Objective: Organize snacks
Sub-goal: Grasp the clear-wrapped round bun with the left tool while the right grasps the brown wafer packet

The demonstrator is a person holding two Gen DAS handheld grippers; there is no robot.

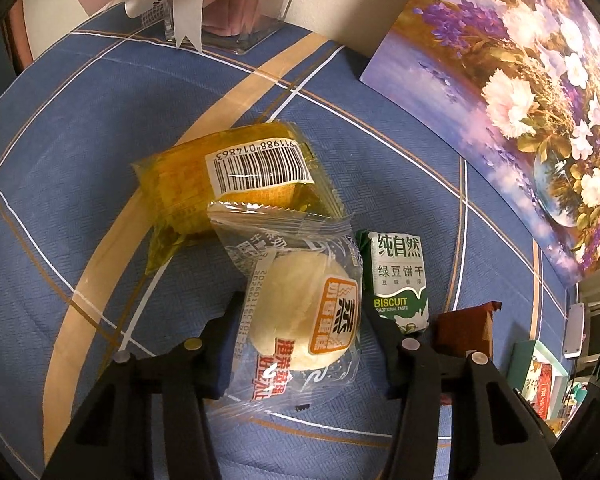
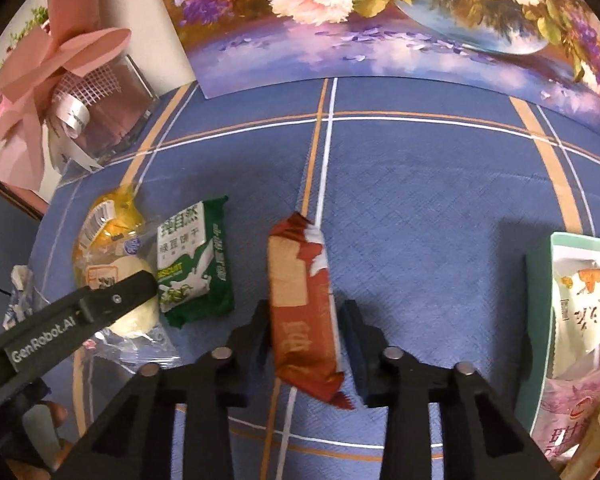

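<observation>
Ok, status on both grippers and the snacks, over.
Left gripper shut on bun packet. Right gripper shut on red-brown packet. Bun packet's top edge overlaps yellow packet; green biscuit packet close beside.

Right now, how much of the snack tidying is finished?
Some is done: a few packets already sit in the green box. In hand: the left gripper straddles the clear-wrapped round pastry, and the right gripper is around the red-brown biscuit packet. Left on the blue tablecloth: the yellow packet and the green mung bean biscuit packet.
</observation>
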